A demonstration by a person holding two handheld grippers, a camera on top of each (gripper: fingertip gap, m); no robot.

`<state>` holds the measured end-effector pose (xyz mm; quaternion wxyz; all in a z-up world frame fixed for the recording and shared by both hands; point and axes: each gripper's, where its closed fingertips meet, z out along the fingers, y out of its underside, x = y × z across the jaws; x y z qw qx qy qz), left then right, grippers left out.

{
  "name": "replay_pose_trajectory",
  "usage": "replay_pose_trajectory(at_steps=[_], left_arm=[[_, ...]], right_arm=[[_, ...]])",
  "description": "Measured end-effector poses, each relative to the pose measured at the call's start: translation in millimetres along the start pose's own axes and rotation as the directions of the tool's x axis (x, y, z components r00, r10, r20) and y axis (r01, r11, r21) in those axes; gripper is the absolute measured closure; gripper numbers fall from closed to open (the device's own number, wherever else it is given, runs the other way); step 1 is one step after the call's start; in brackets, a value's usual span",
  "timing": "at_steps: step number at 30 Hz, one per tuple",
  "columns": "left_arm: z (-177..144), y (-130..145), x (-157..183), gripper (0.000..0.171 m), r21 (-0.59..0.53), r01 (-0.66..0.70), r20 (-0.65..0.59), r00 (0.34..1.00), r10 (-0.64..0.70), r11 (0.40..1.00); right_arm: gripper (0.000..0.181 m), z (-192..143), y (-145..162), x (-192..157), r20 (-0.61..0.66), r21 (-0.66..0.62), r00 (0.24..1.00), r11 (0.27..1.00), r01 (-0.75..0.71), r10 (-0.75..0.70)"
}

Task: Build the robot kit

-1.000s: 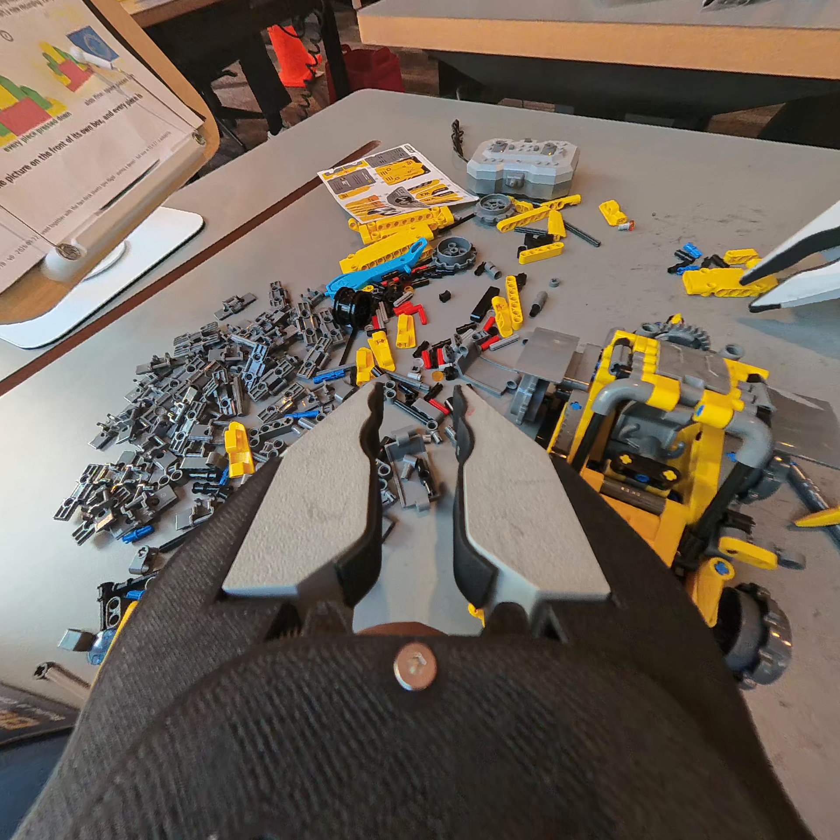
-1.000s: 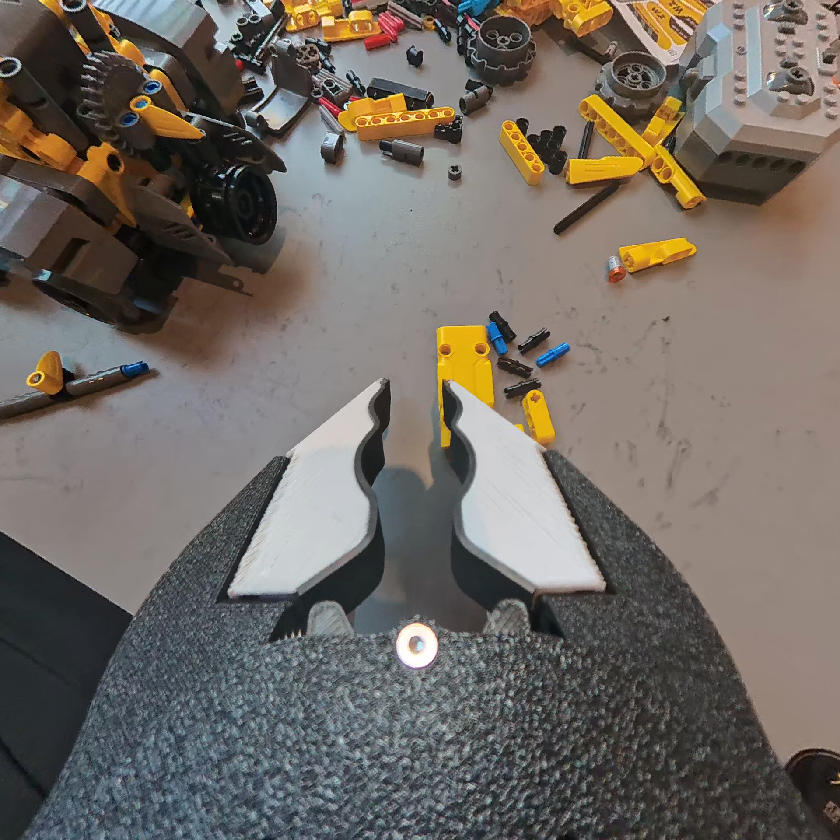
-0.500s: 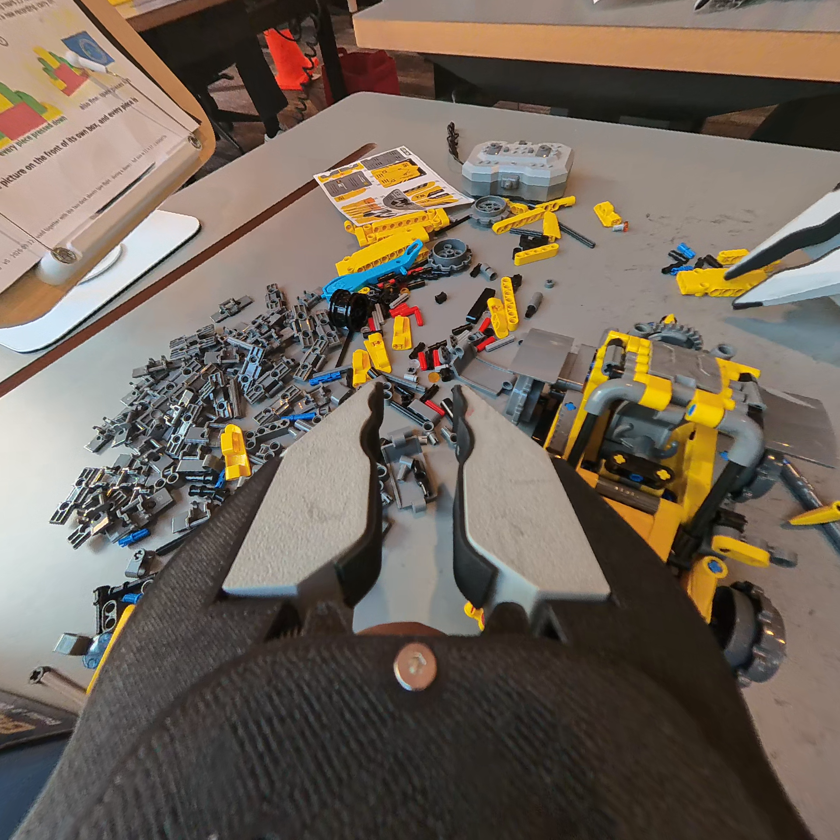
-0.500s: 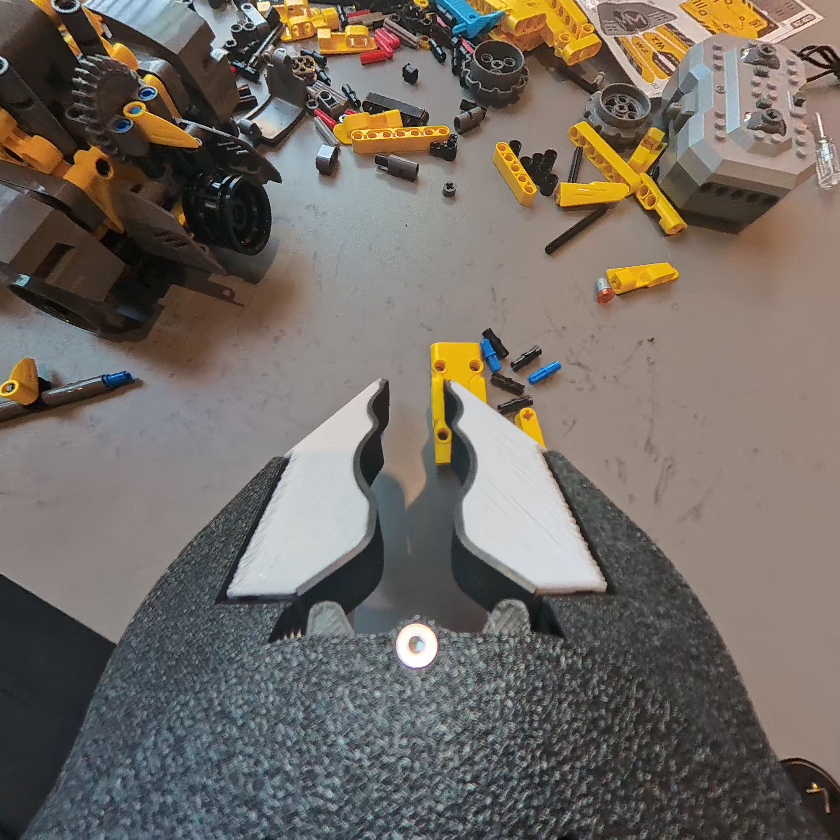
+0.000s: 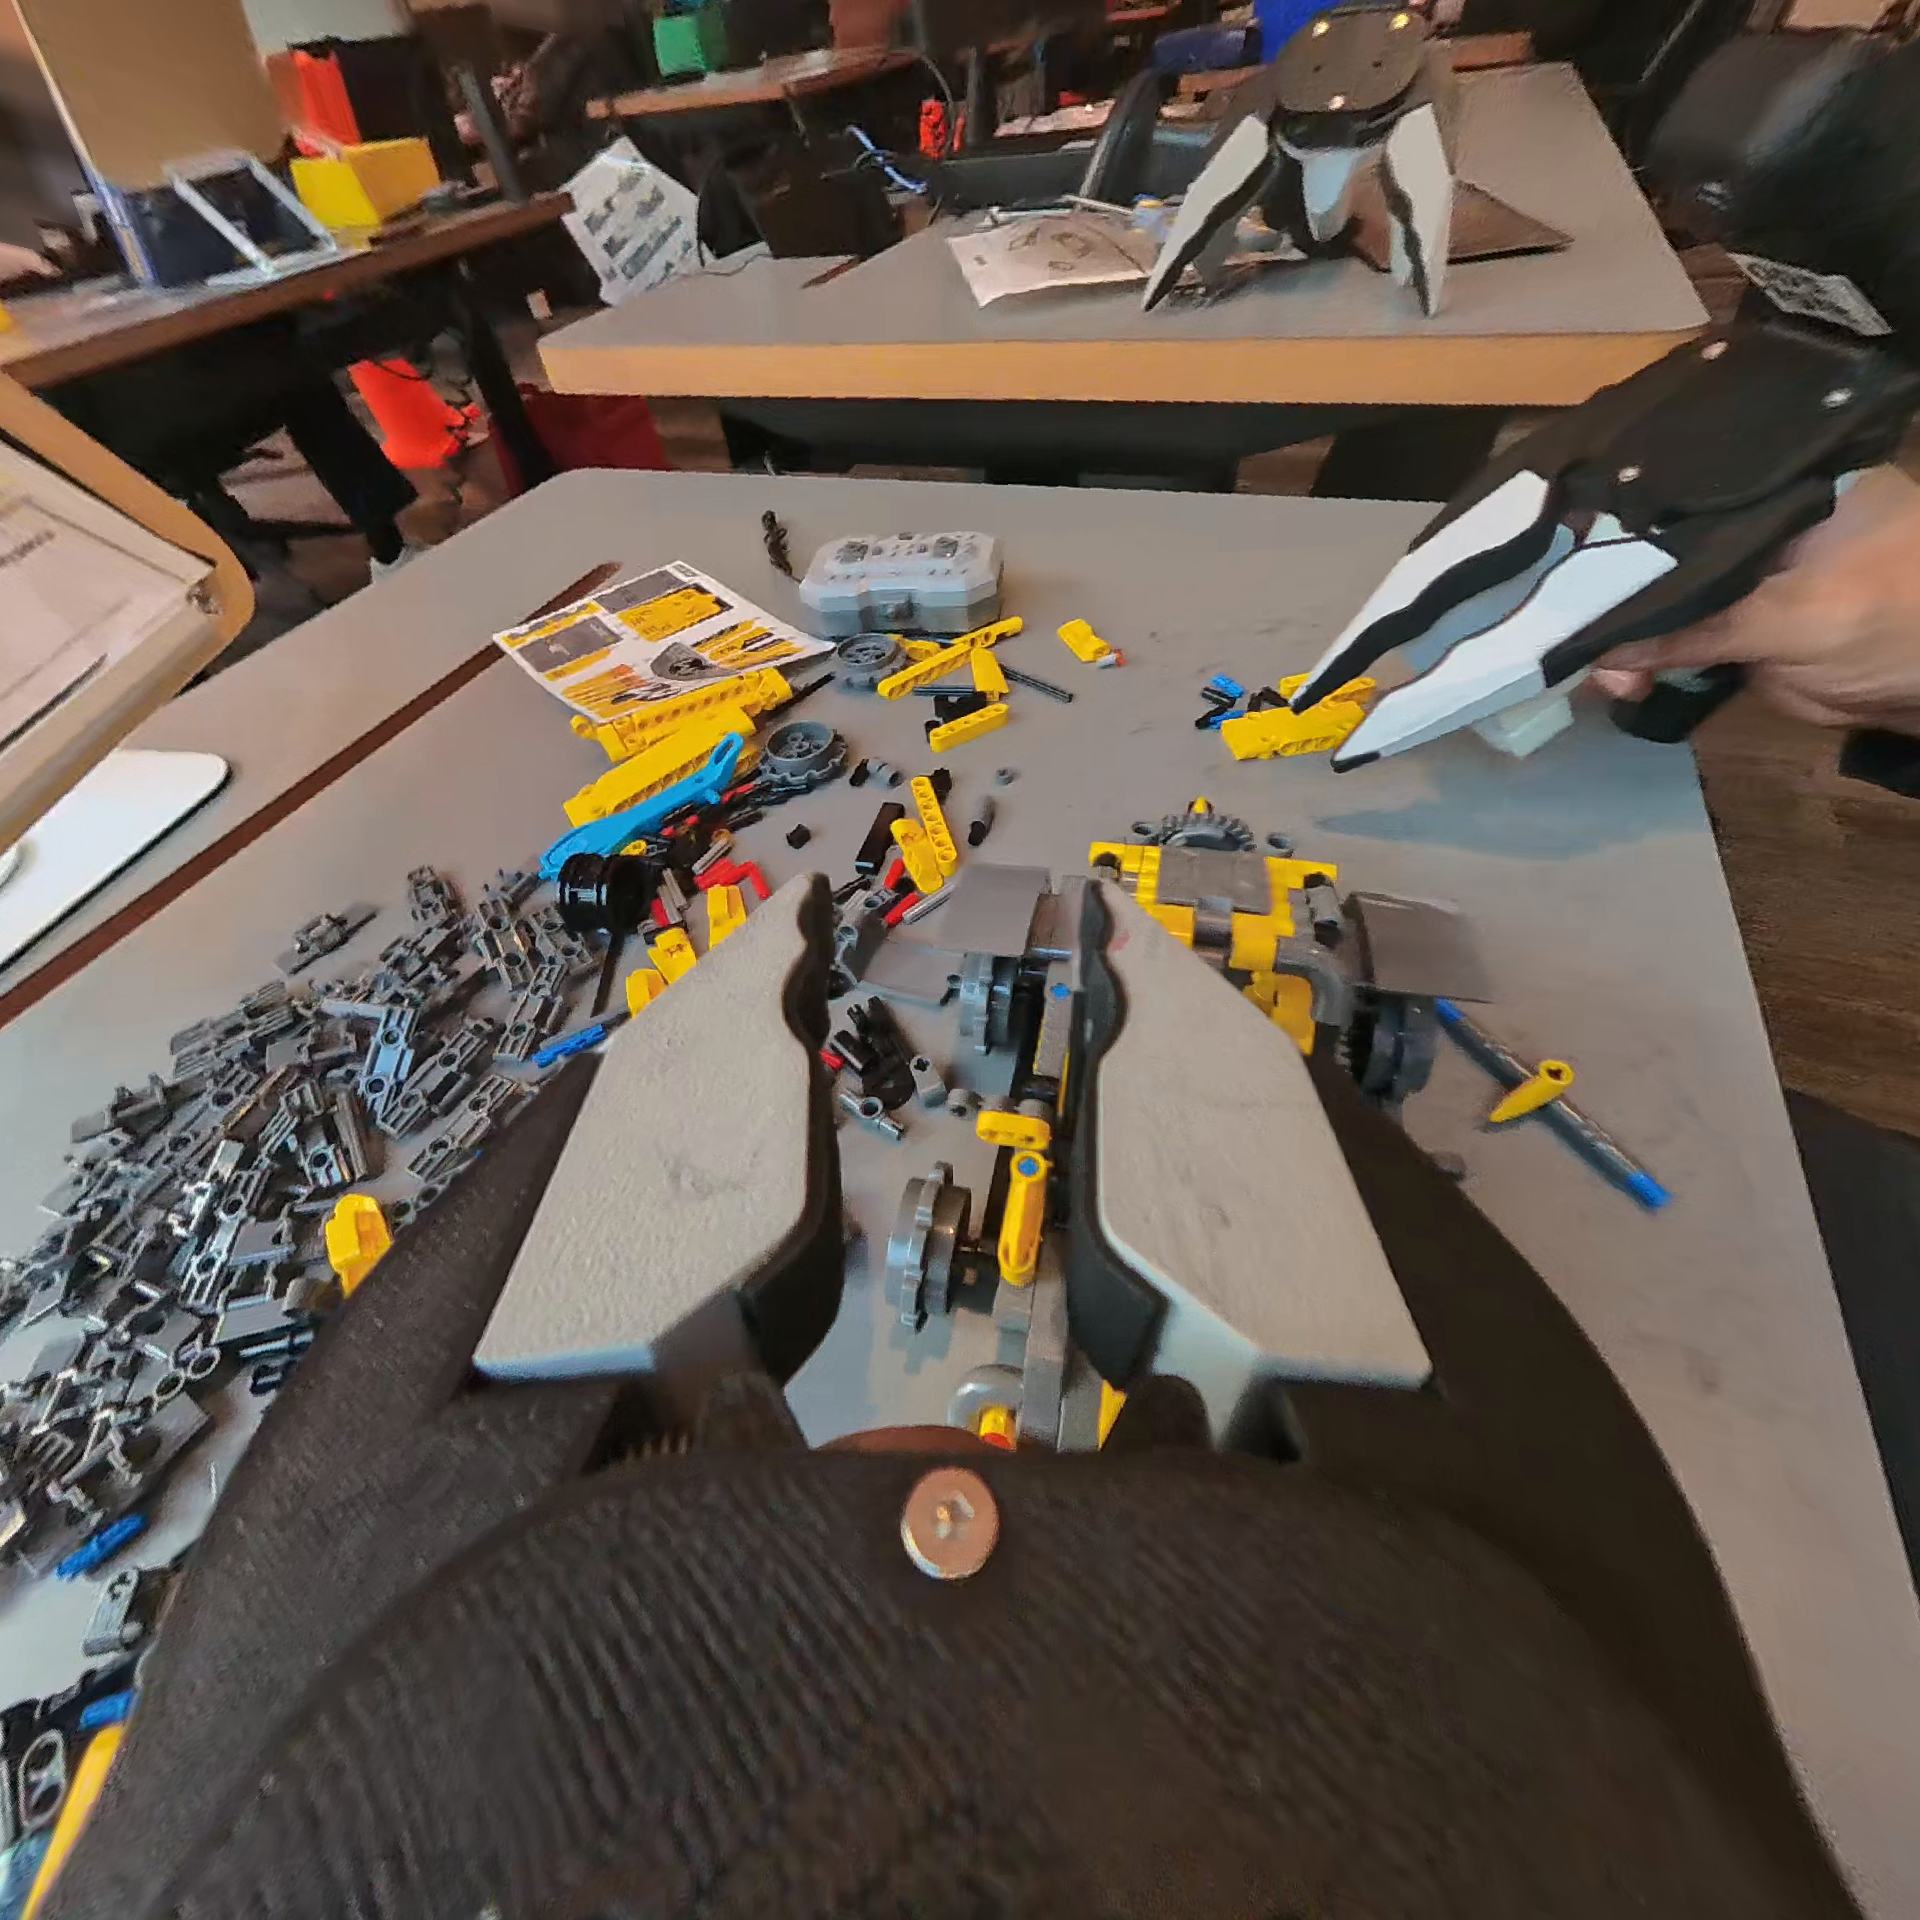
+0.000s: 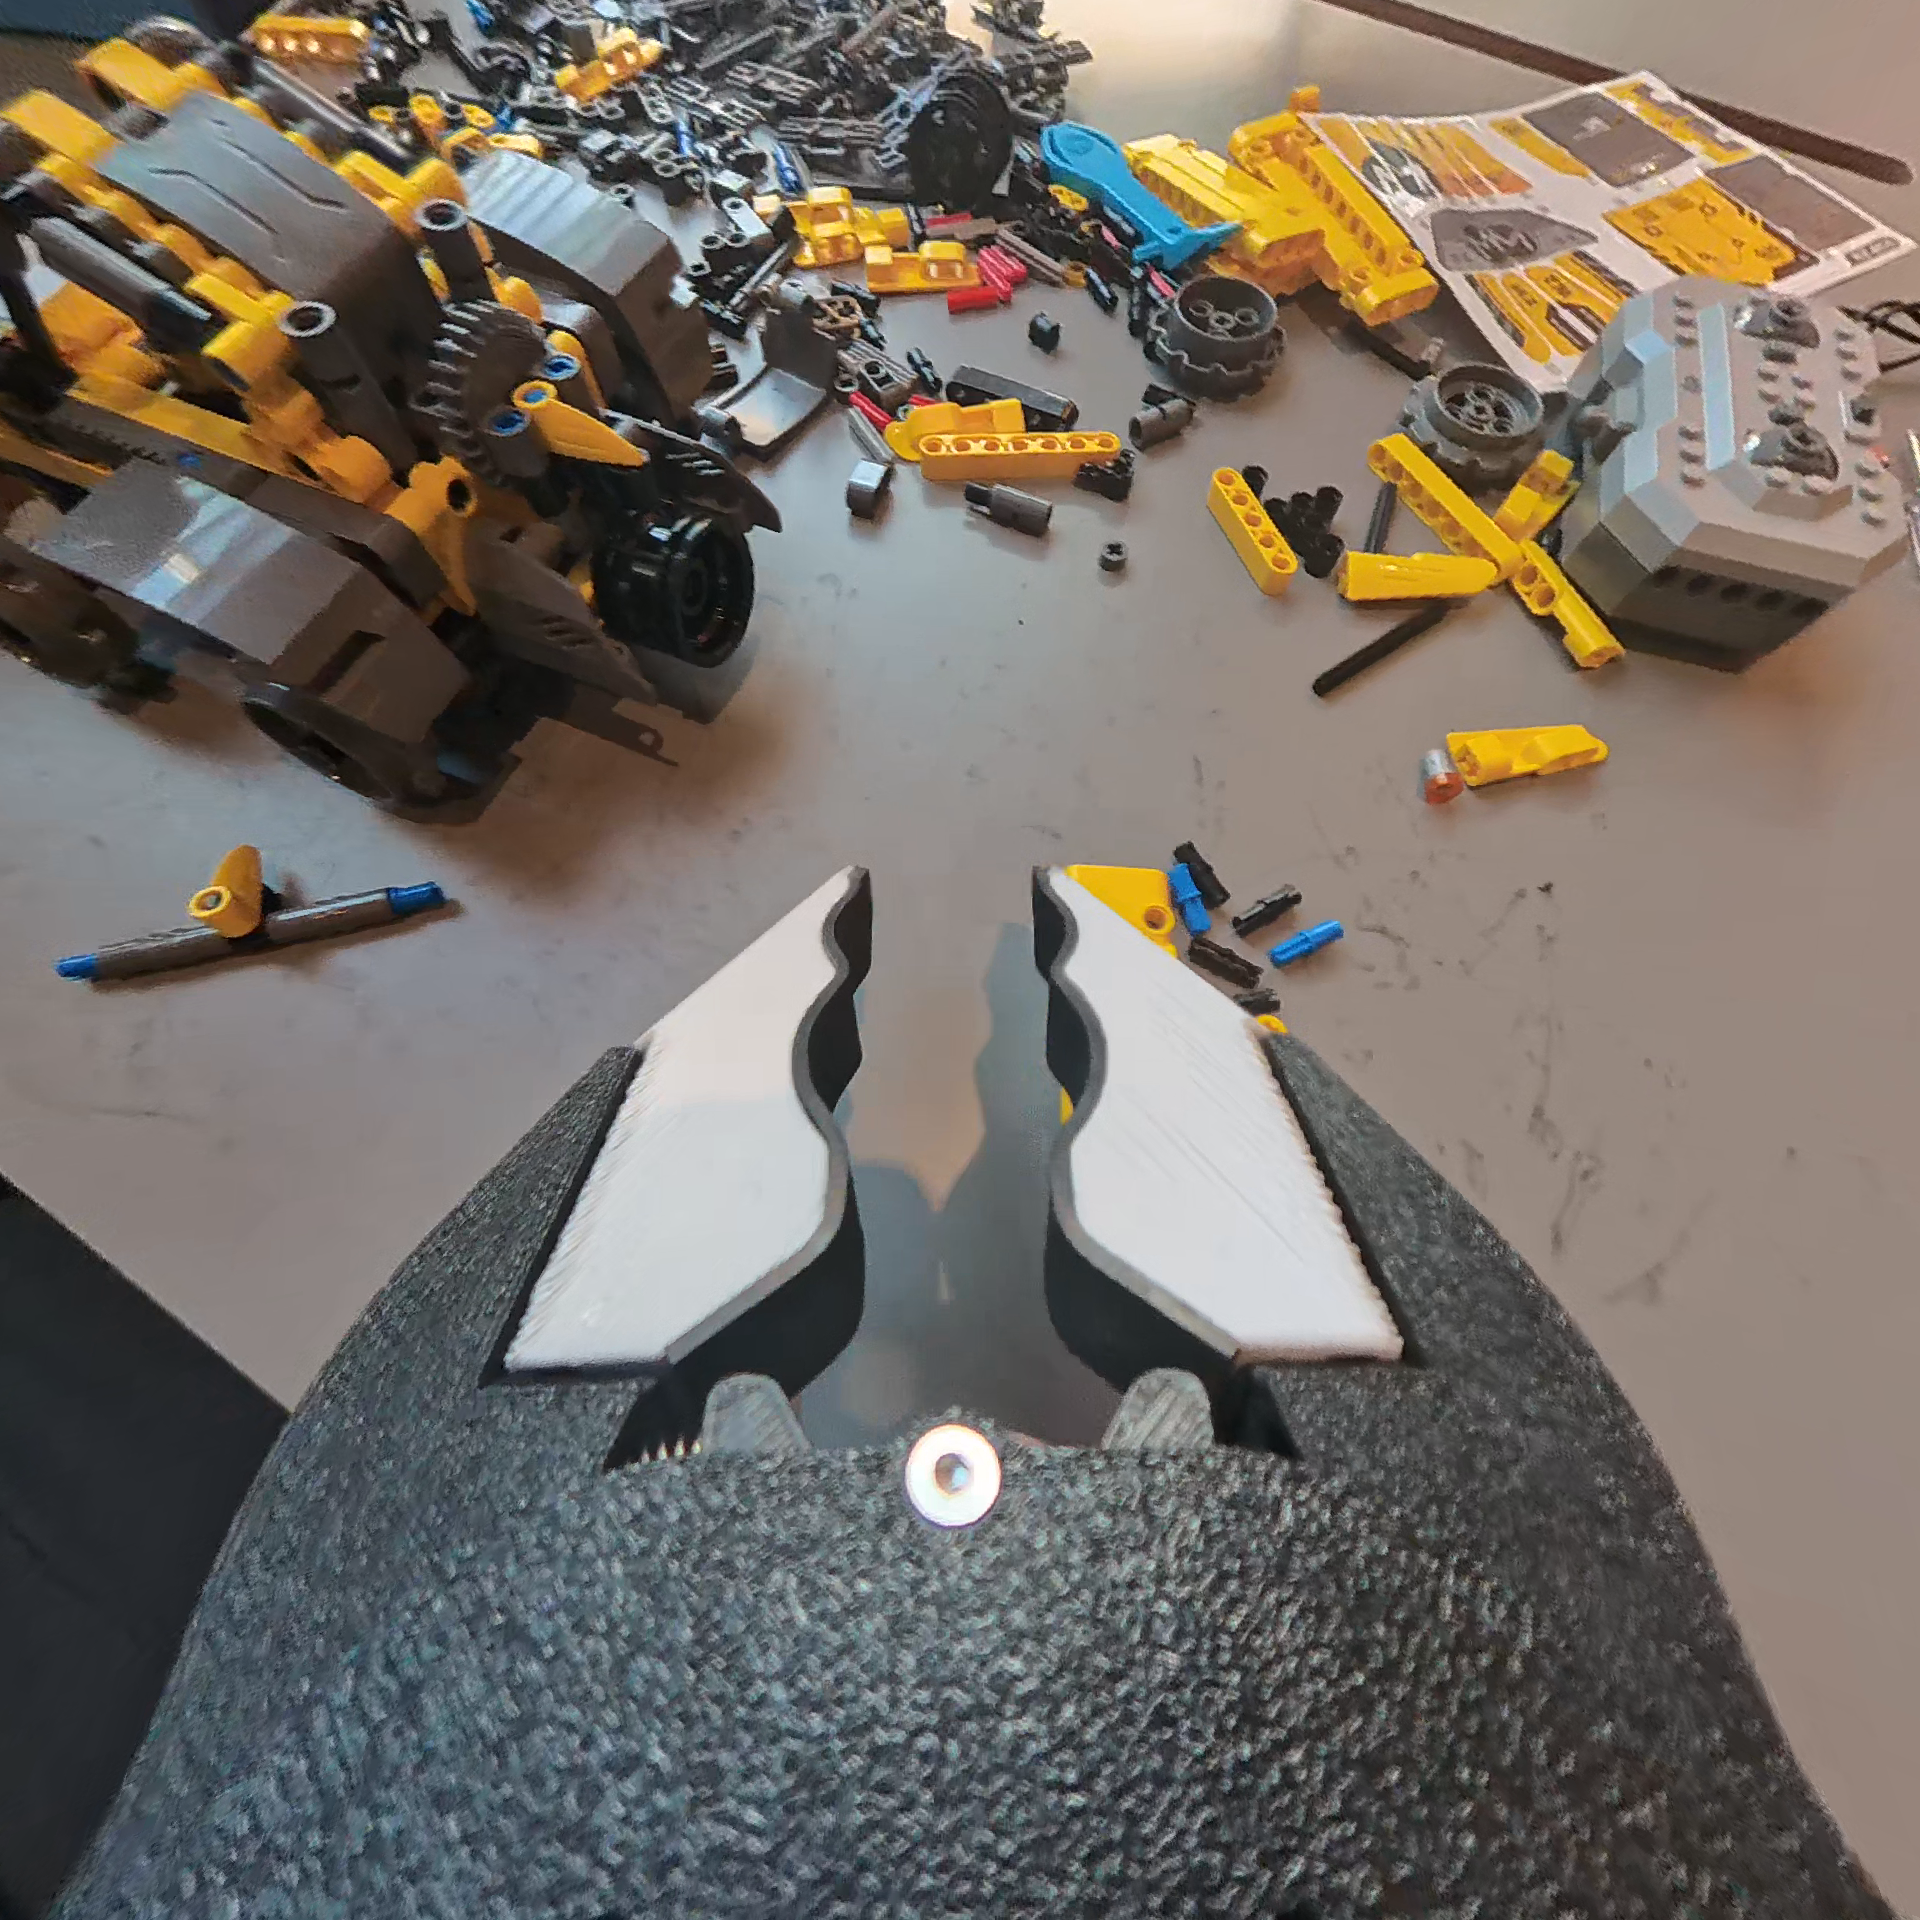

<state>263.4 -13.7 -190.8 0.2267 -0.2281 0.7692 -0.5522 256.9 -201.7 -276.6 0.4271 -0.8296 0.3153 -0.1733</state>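
Observation:
My left gripper [image 5: 951, 904] is open and empty, low over the table. A grey and yellow side section with a gear [image 5: 1023, 1195] of the yellow and grey brick-built vehicle [image 5: 1216, 914] lies between its fingers, close to the right finger. My right gripper [image 6: 951, 888] is open and empty above bare table. A flat yellow piece [image 6: 1127, 894] lies partly under its right finger, with small blue and black pins [image 6: 1262, 930] beside it. In the left wrist view the right gripper [image 5: 1320, 736] has its tips at that yellow piece [image 5: 1288, 727], and a hand holds it.
A pile of small dark grey pieces [image 5: 260, 1143] covers the left side. Loose yellow beams, a blue piece [image 6: 1132, 197], a grey box [image 6: 1725, 468] and a printed sheet [image 6: 1610, 177] lie at the far side. An axle with a yellow piece [image 6: 249, 914] lies near the vehicle [image 6: 312, 416]. A stand [image 5: 83, 644] is at the far left. The gap from one gripper's tips to the other's is roughly 20 cm.
My left gripper moved right, over the vehicle's side section, and its jaws opened wider. My right gripper shifted left so the yellow piece is under its right finger, and opened slightly.

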Motion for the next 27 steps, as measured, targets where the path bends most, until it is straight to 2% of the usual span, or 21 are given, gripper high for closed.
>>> replay_pose_trajectory(at_steps=[2, 8, 12, 17, 20, 23, 27], left_arm=[[-1, -1, 9, 0.124, 0.007, 0.003, -0.065, 0.998, -0.002, 1.0], [-5, -3, 23, 0.134, 0.04, 0.022, -0.186, 0.982, -0.015, 0.999], [-16, -11, 51, 0.141, 0.076, 0.005, -0.35, 0.937, 0.022, 0.997], [-34, -23, 71, 0.141, 0.161, -0.028, -0.444, 0.891, 0.097, 0.987], [-47, -31, 78, 0.14, 0.183, 0.018, -0.498, 0.864, 0.077, 0.983], [-80, -57, 100, 0.141, 0.221, 0.122, -0.598, 0.8, 0.036, 0.968], [-143, -115, 143, 0.151, 0.364, 0.139, -0.609, 0.783, 0.123, 0.921]], right_arm=[[0.152, -3, -4, -8, 0.016, 0.022, 0.999, 0.999, 0.03, -0.03], [0.152, -6, -8, -14, 0.044, 0.045, 0.995, 0.996, 0.083, -0.085], [0.152, -5, -11, -12, 0.072, 0.083, 0.994, 0.994, 0.073, -0.079], [0.154, -2, -15, -12, 0.091, 0.101, 0.991, 0.991, 0.085, -0.095], [0.155, 2, -19, -15, 0.113, 0.115, 0.988, 0.989, 0.09, -0.103], [0.156, 6, -24, -21, 0.138, 0.129, 0.983, 0.986, 0.105, -0.123], [0.159, 12, -24, -29, 0.142, 0.122, 0.973, 0.978, 0.167, -0.183]])
